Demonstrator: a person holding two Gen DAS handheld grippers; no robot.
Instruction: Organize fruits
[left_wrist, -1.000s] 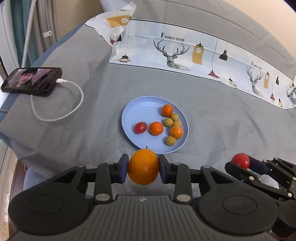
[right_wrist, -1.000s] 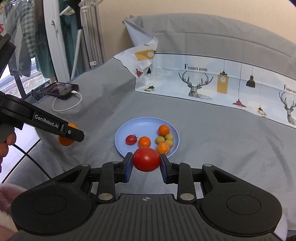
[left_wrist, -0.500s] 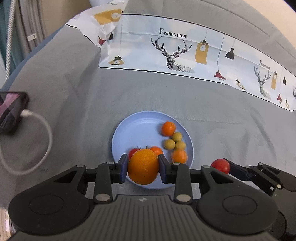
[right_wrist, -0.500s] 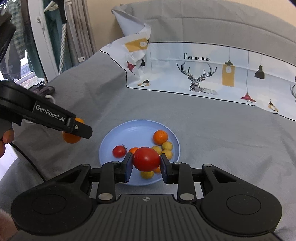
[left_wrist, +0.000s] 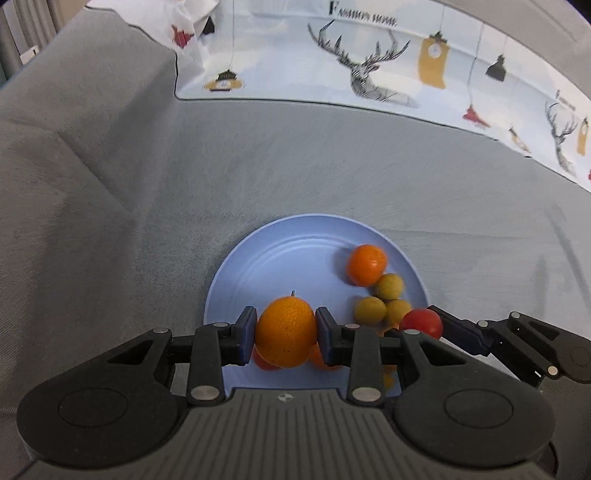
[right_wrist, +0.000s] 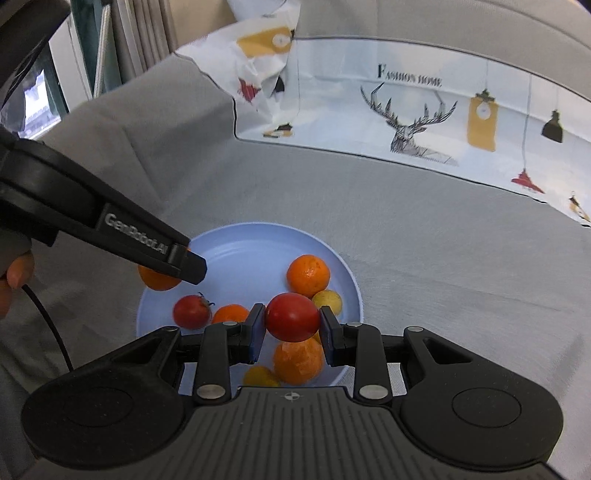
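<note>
Two grippers over blue plate (right_wrist: 221, 247), left gripper (left_wrist: 285, 334) clamped on orange (left_wrist: 286, 332) above left edge, right gripper (right_wrist: 291, 325) clamped on tomato (right_wrist: 292, 316) above near-right edge.

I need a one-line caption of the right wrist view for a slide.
Right gripper holds a round red tomato above the light blue plate of small fruits on grey cloth.

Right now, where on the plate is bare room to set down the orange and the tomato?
Free: the plate's far-left floor, bordered by its rim and the far orange. Crowded: the right side, with yellow fruits. The held orange hangs over the open part; the held tomato over the cluster.
</note>
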